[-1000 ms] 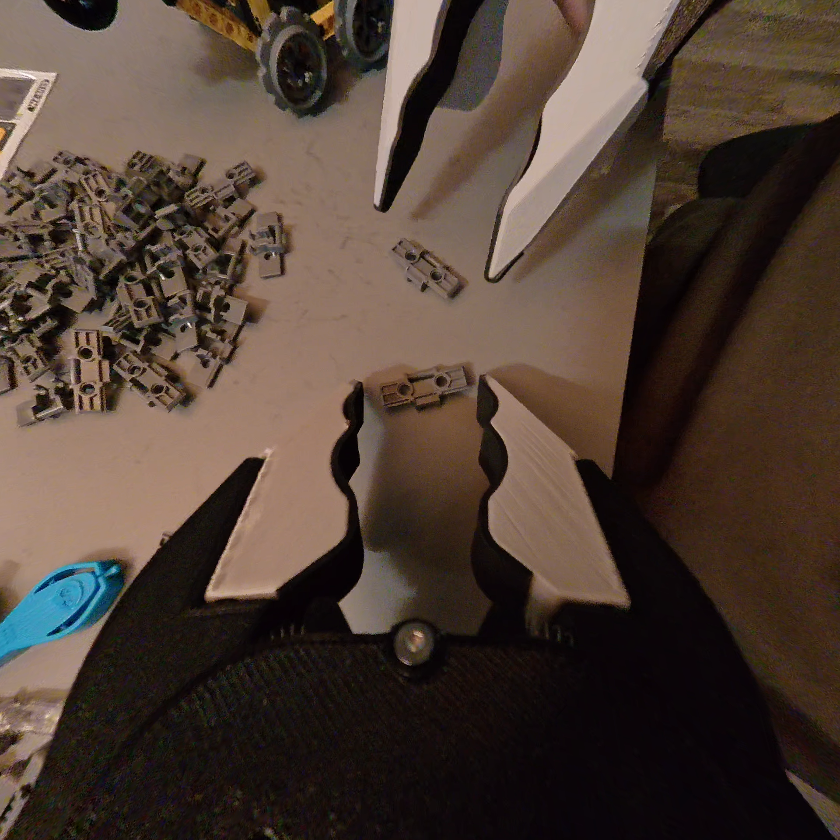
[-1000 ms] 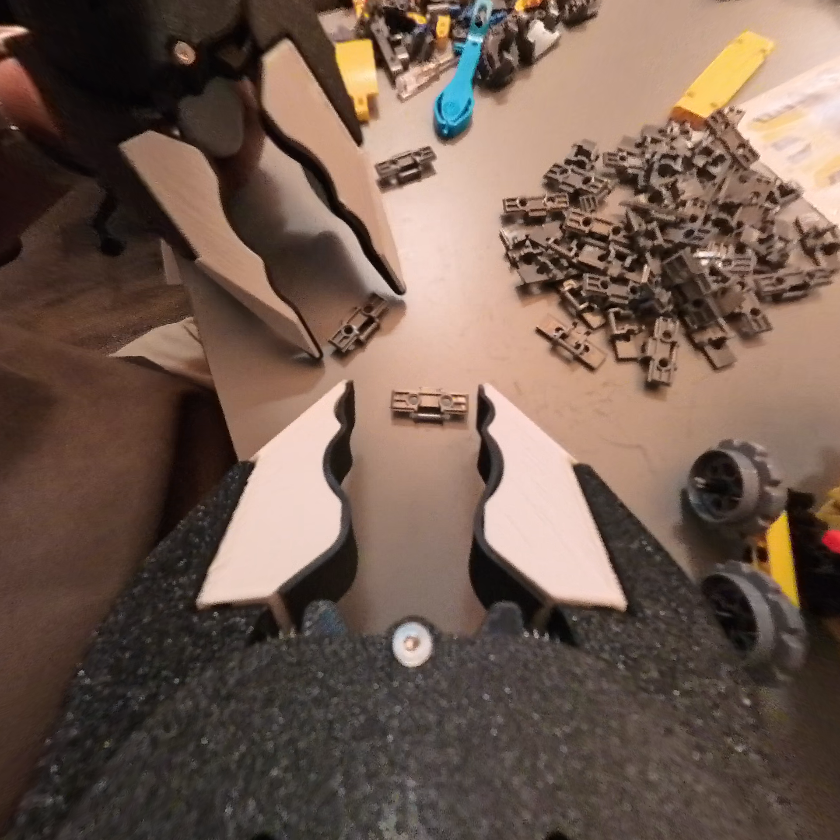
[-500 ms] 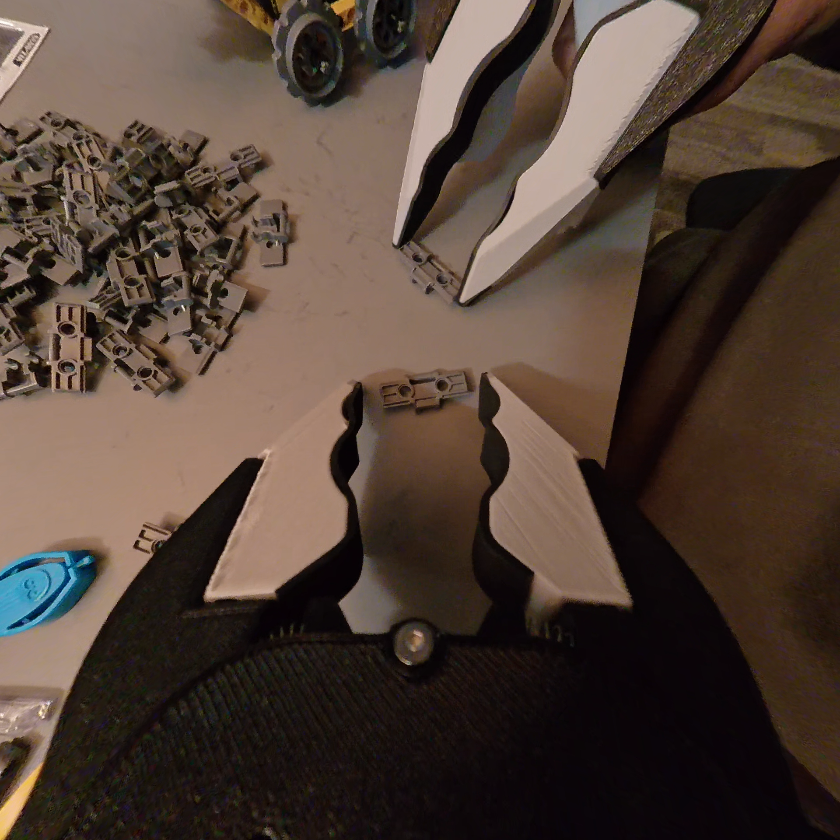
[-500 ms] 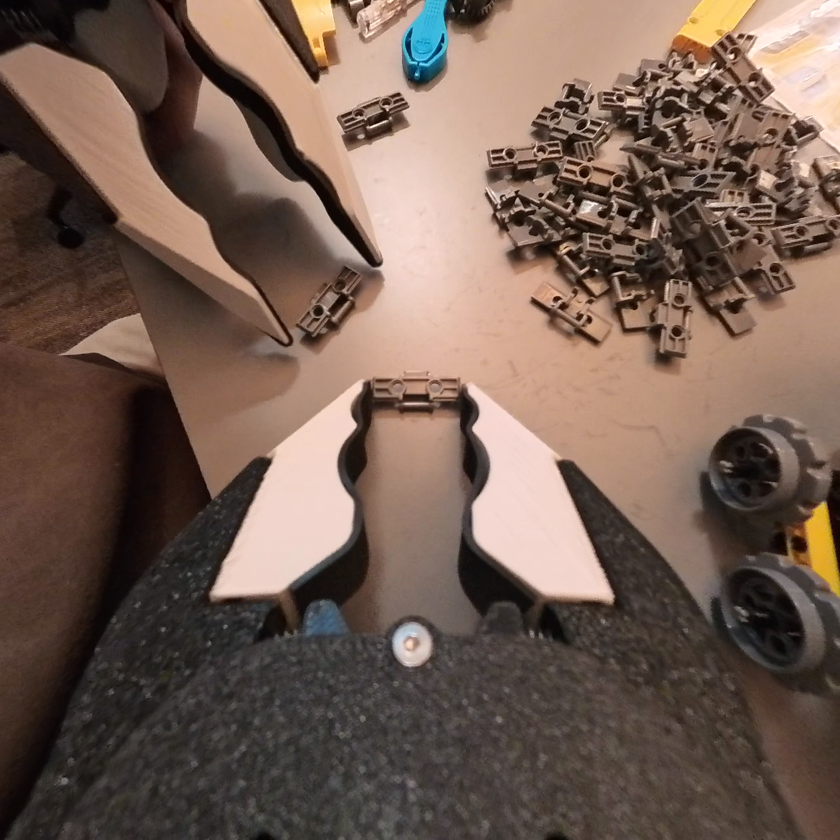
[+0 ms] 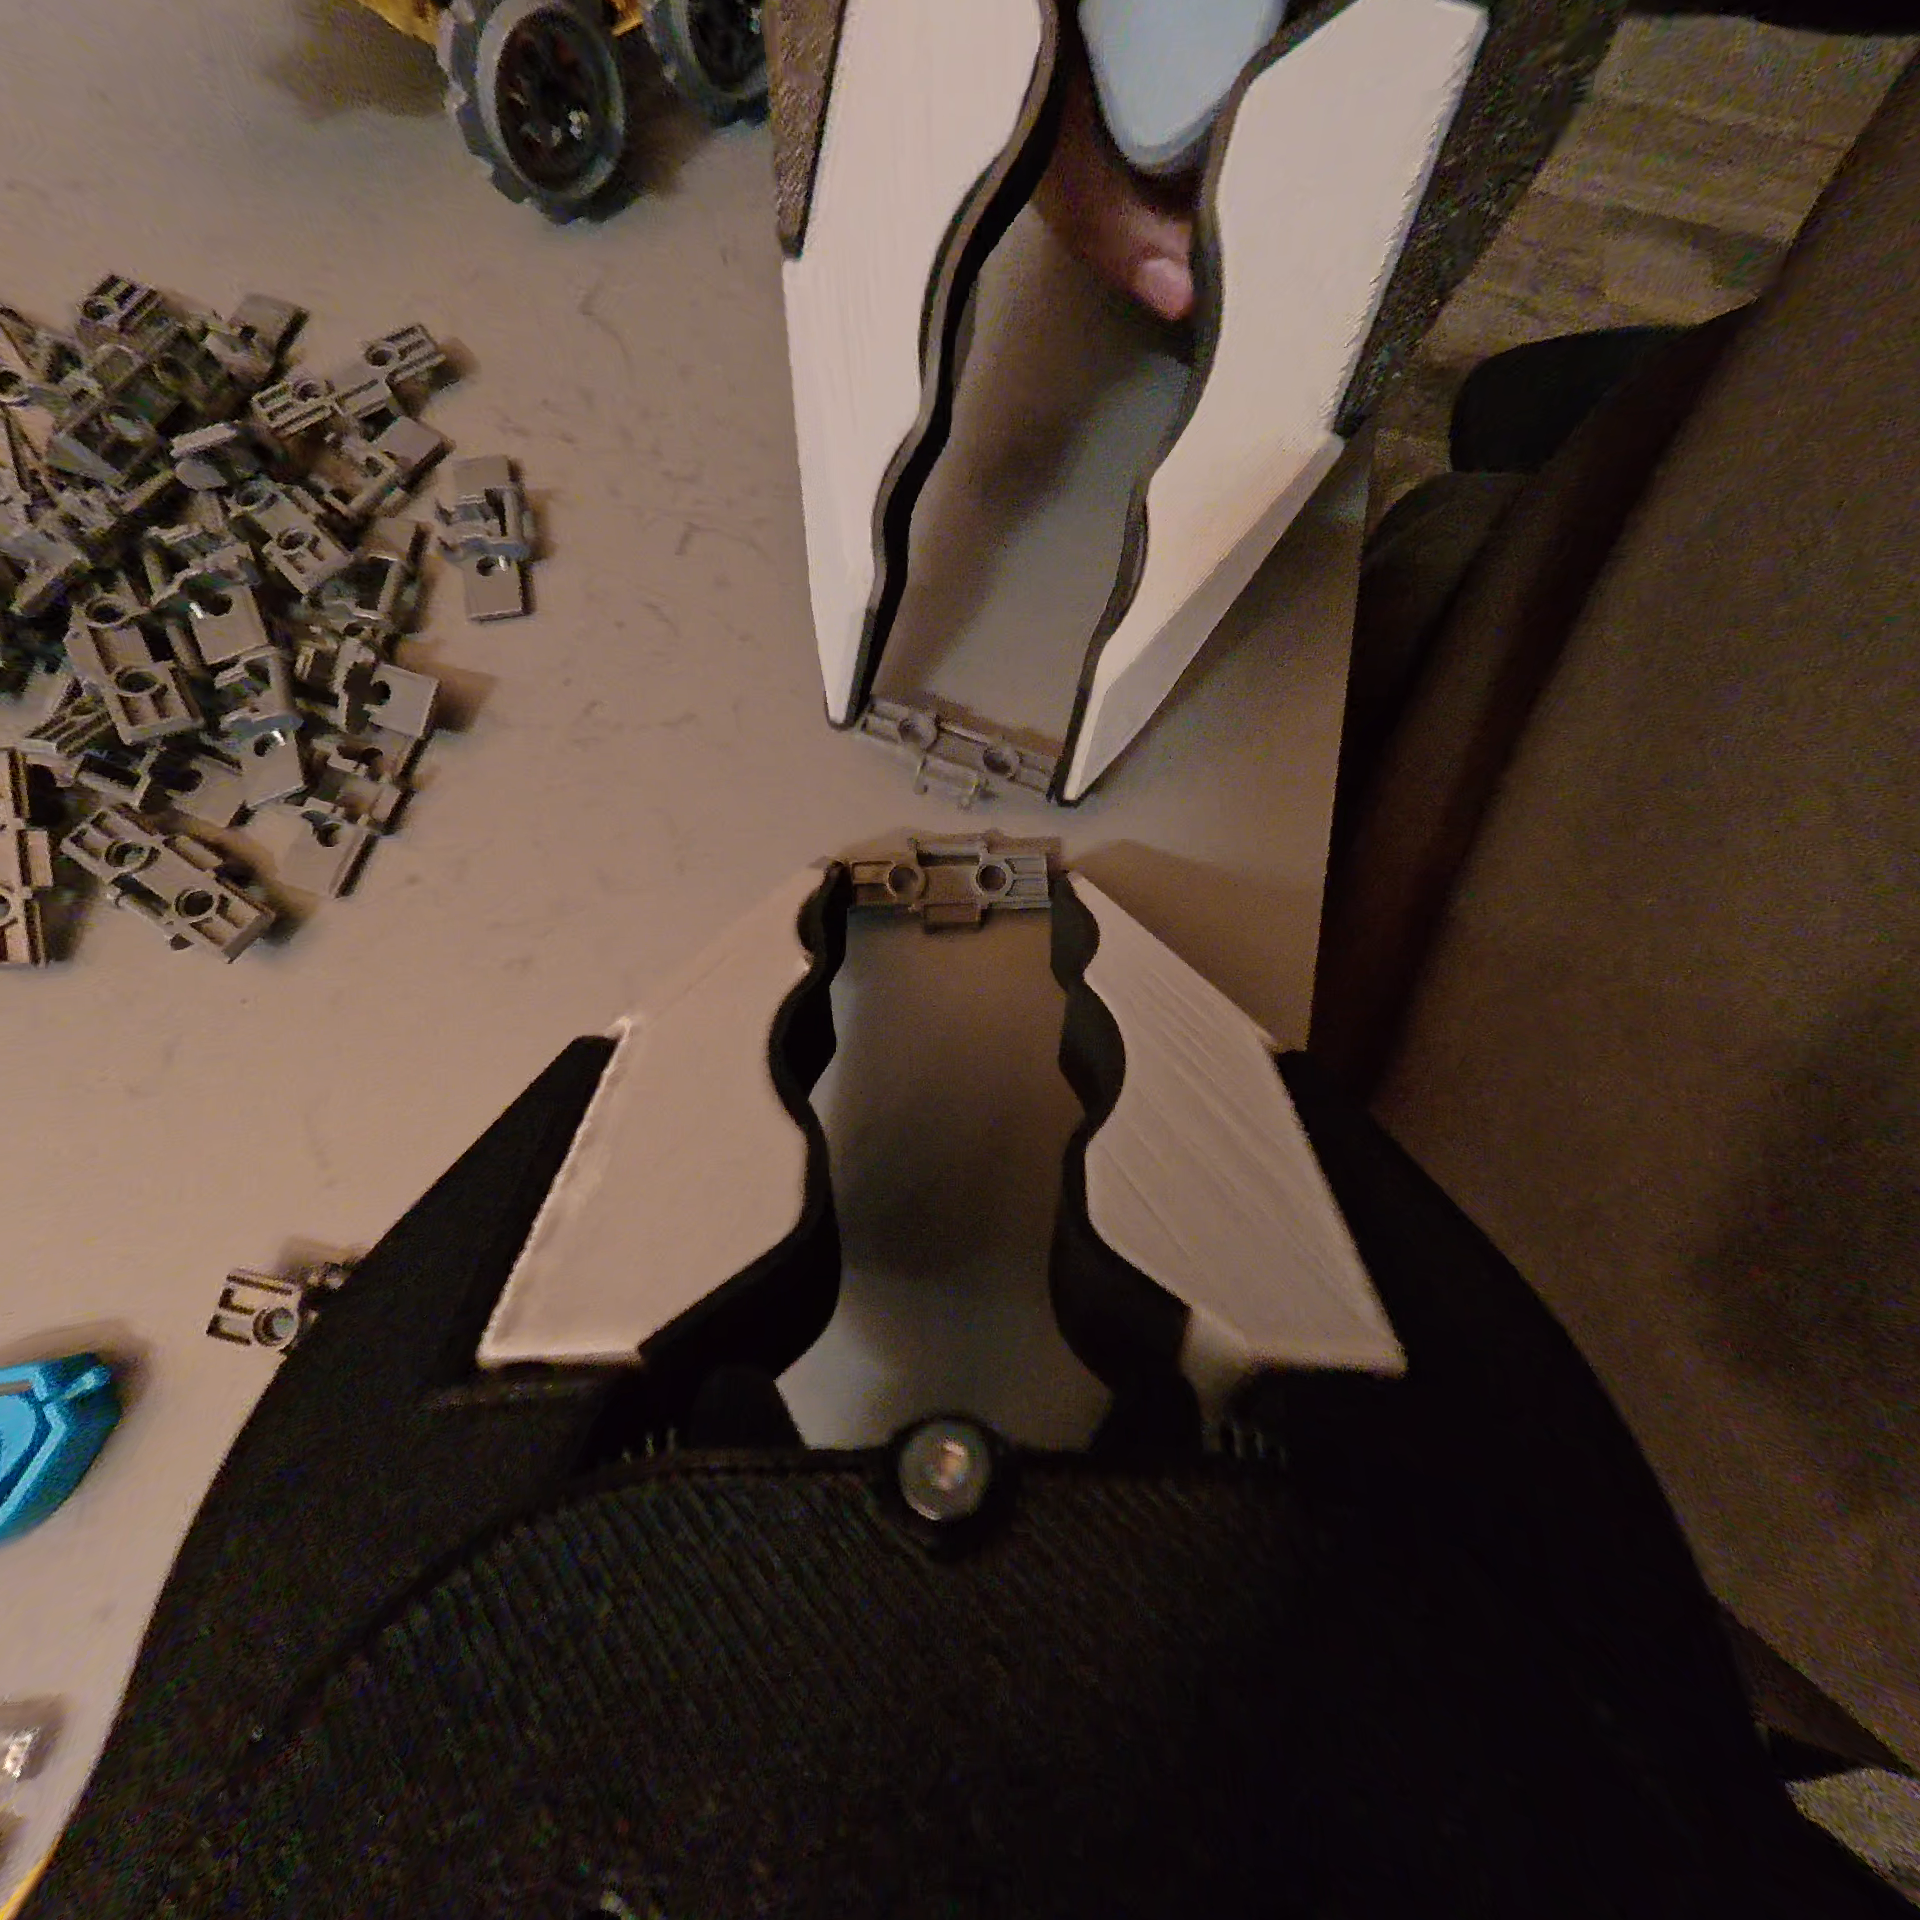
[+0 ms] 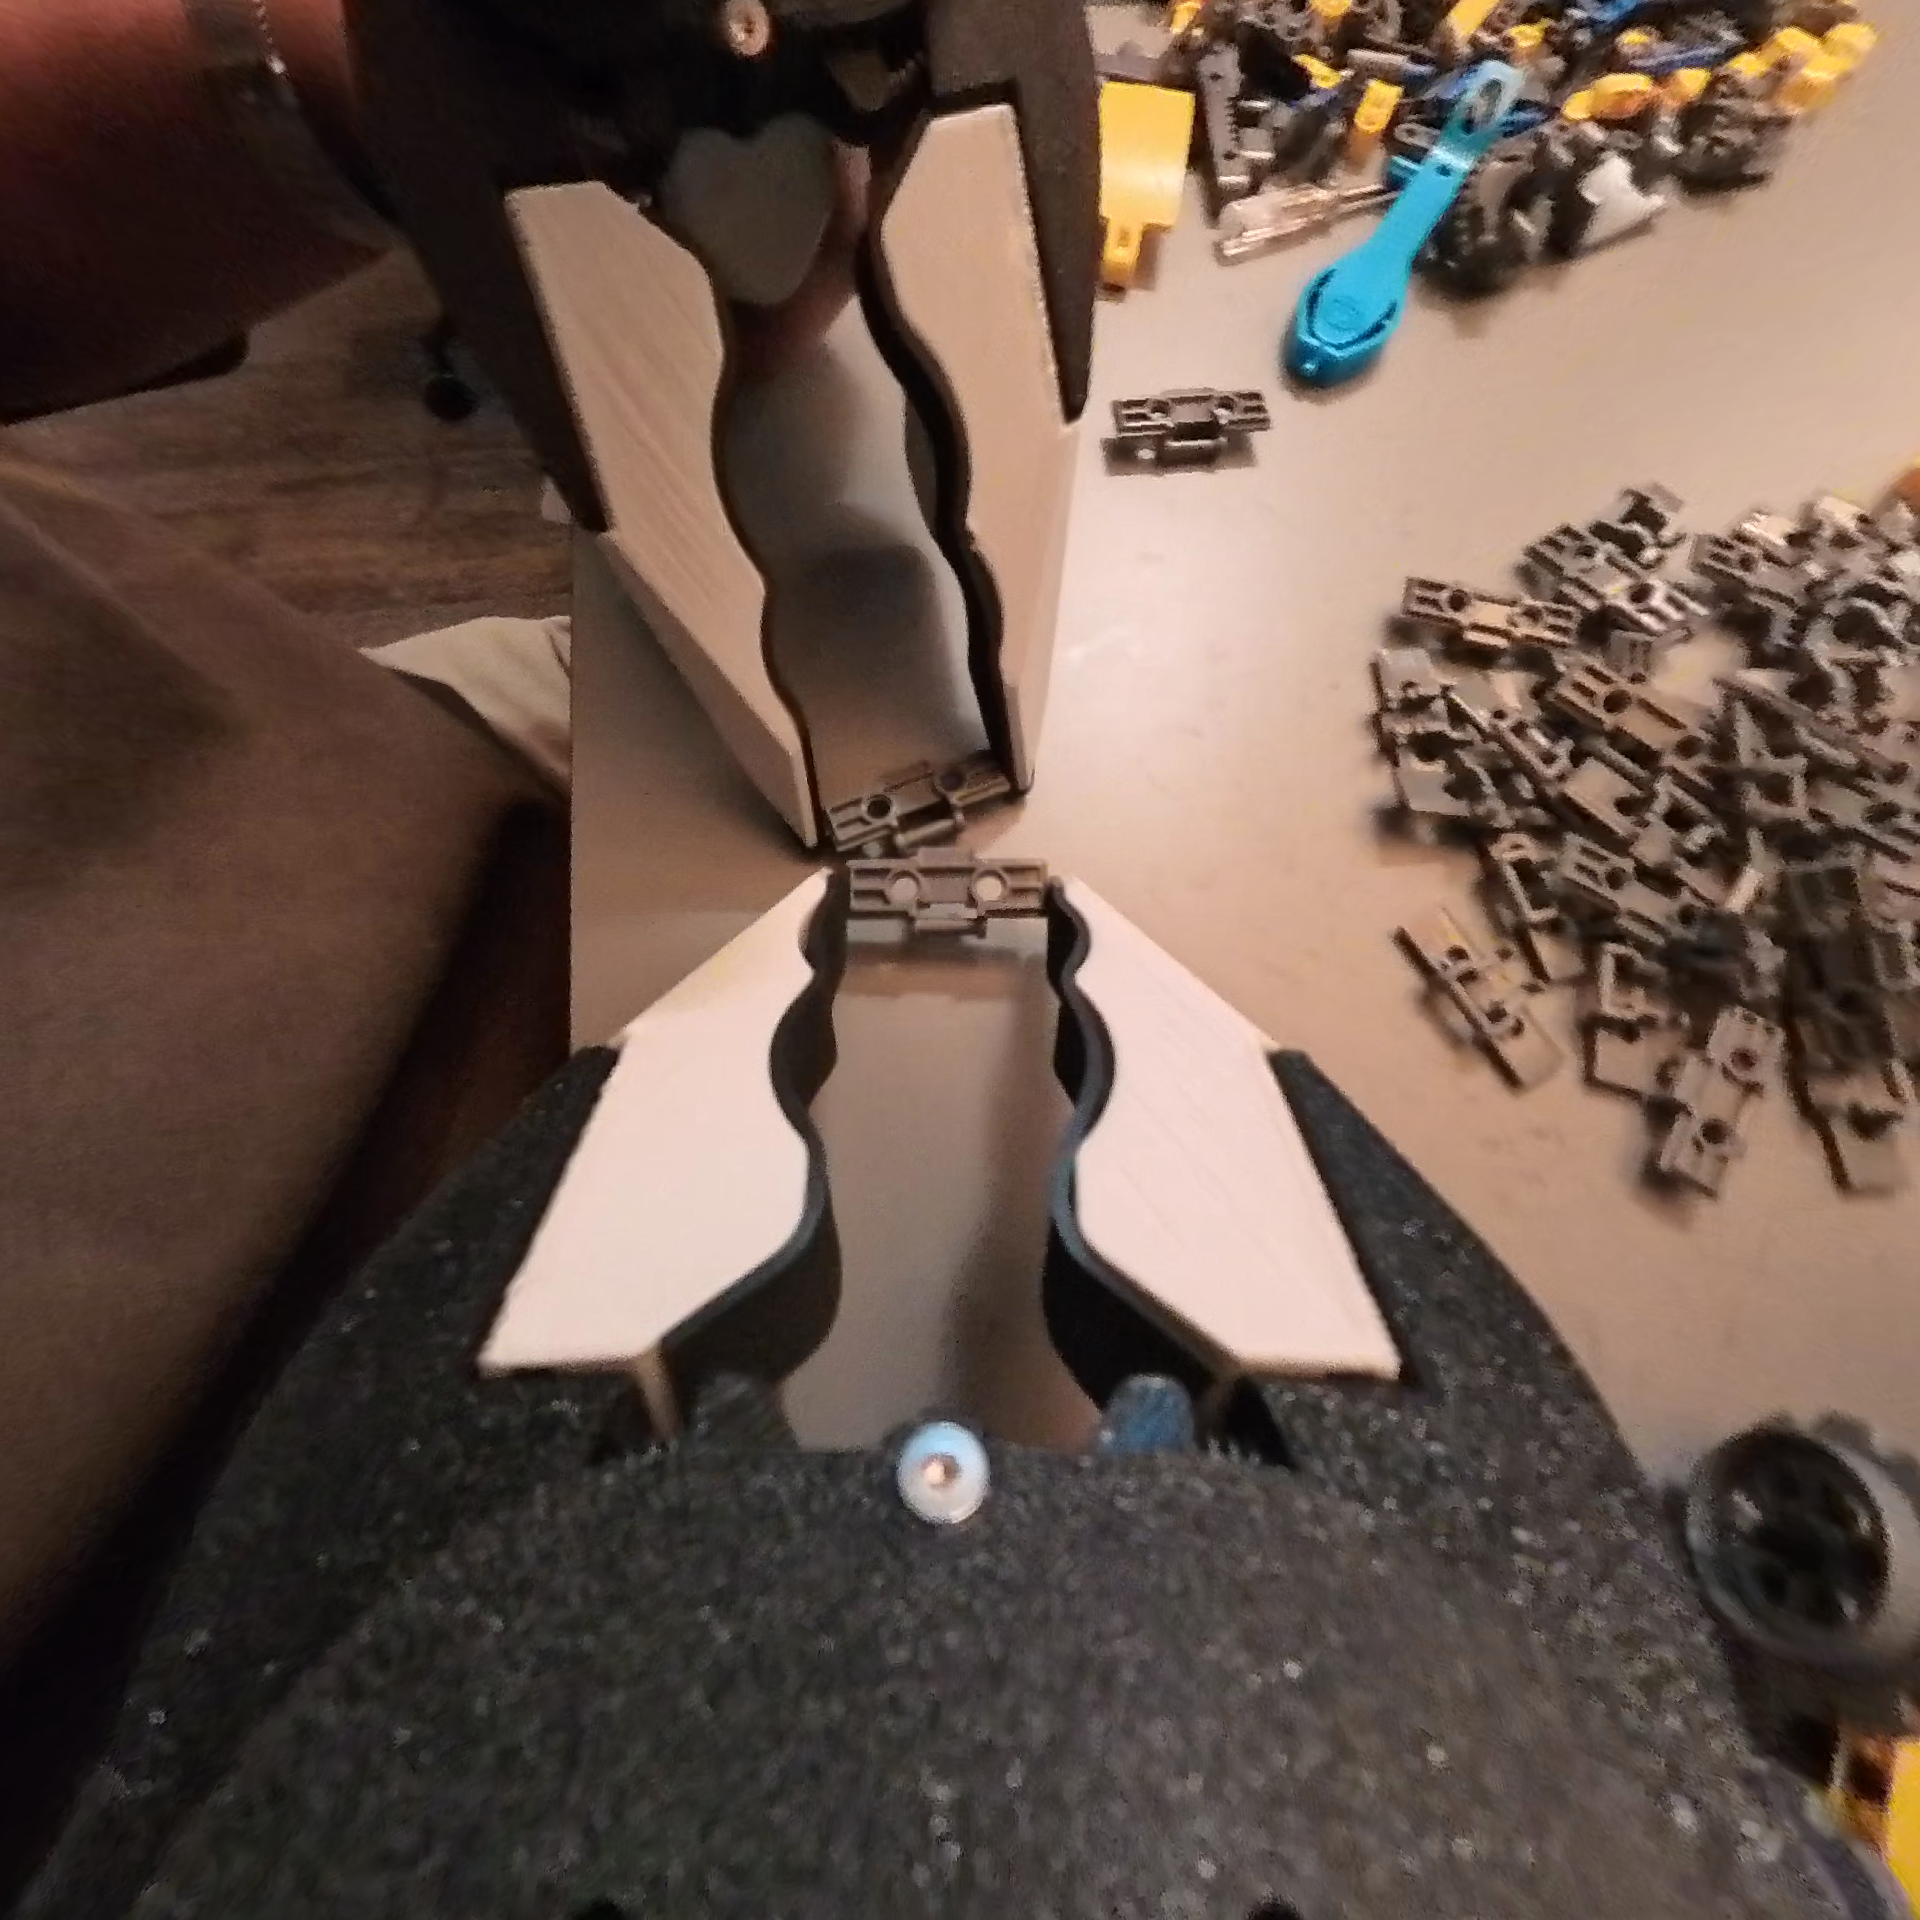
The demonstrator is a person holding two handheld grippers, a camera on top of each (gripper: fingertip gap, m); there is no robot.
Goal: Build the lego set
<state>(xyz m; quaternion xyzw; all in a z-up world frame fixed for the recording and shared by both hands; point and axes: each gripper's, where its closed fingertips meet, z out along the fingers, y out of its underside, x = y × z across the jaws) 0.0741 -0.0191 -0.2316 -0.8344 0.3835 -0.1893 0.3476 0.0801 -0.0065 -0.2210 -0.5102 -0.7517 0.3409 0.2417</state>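
My left gripper (image 5: 948, 883) is shut on a small grey track link (image 5: 951, 884), held by its two ends at the fingertips. My right gripper (image 6: 943, 896) is shut on a second grey track link (image 6: 943, 896) in the same way. The two grippers face each other tip to tip near the table's edge, and the two links sit very close, almost touching. In the left wrist view the right gripper (image 5: 961, 753) comes in from the top with its link (image 5: 961, 753). In the right wrist view the left gripper (image 6: 914, 816) comes in from the top with its link (image 6: 914, 816).
A big pile of grey track links (image 5: 187, 623) (image 6: 1683, 769) lies on the table. One loose link (image 6: 1190, 424) lies apart, beside a blue tool (image 6: 1351, 312) and a heap of mixed parts (image 6: 1507, 114). A wheeled yellow model (image 5: 561, 94) stands nearby. The table edge (image 5: 1340, 727) borders a brown seat. Left and right tips are no more than a few centimetres apart.
My left gripper closed on its link, which lay between open fingers before. My right gripper closed on its link half a second ago. Both grippers have moved together, tip to tip.
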